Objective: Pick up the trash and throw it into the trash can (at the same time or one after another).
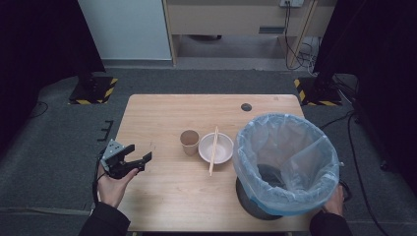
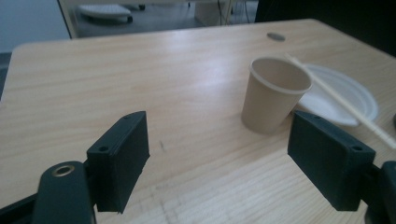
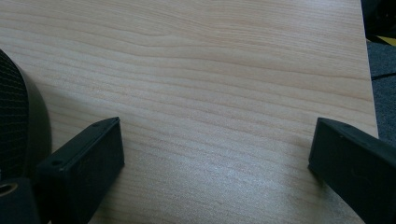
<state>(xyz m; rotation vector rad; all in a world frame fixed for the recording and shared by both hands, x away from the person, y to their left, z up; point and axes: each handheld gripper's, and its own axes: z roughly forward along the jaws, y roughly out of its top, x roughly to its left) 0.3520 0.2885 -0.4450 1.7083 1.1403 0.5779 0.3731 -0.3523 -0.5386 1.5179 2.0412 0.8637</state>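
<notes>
The left tongs (image 1: 139, 155), jaws standing apart and empty, are lining up on the tan paper cup (image 2: 274, 93) on the pale wooden bench (image 1: 162, 123); next, I judge, they are needing to straddle it squarely; the right tongs (image 3: 215, 154) are gaping empty beside the black mesh bin (image 3: 18, 121).

A light wooden tabletop (image 1: 162, 196) carries everything, its grain running crosswise, with a small dark round cap (image 1: 246, 106) set into it near the far right corner. A black mesh waste bin (image 1: 255, 201) lined with a pale blue plastic bag (image 1: 287, 162) stands at the near right corner, tall enough to hide the tabletop behind it. The floor (image 1: 49, 157) around is grey carpet. Two black stand bases edged with yellow and black hazard stripes (image 1: 93, 91) (image 1: 314, 91) sit on it beyond the far corners. Farther back stand a white panel (image 1: 125, 29) and a pale wooden cabinet (image 1: 231, 17), with cables (image 1: 300, 51) hanging and lying beside it.
</notes>
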